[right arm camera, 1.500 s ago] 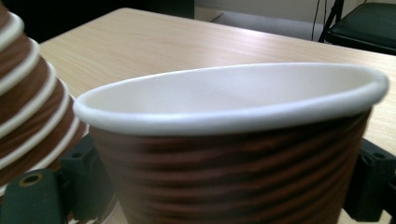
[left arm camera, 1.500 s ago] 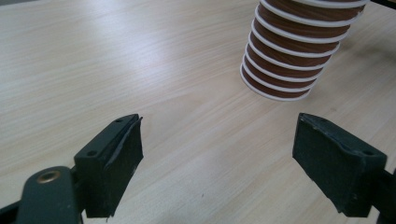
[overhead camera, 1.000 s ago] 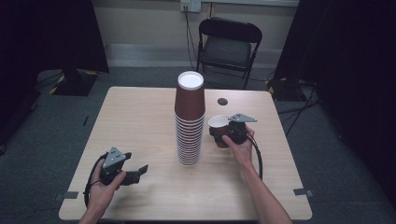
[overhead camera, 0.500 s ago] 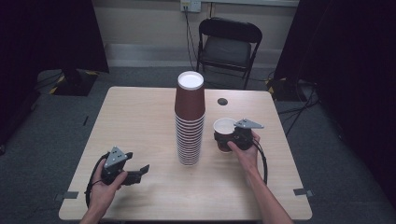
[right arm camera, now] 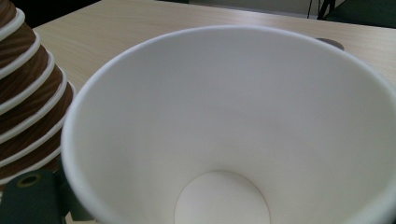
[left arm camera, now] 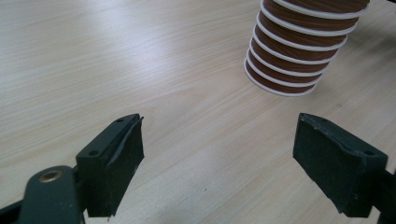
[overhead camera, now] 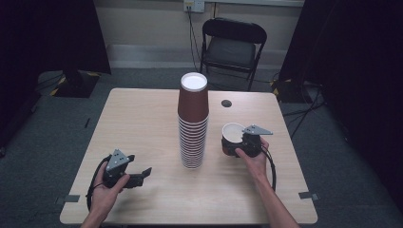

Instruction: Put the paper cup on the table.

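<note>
In the right gripper view the white-lined brown paper cup (right arm camera: 224,121) hides its claw's jaws; the tall stack of brown paper cups (right arm camera: 25,93) is cut off at the left edge.

Over the last second my right gripper (overhead camera: 236,142) carries the single cup (overhead camera: 231,137) rightward and a little nearer, away from the cup stack (overhead camera: 192,124), and tips its mouth up. My left gripper (overhead camera: 142,175) shifts only slightly.

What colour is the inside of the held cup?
White inside the cup, clearest in the right gripper view.
</note>
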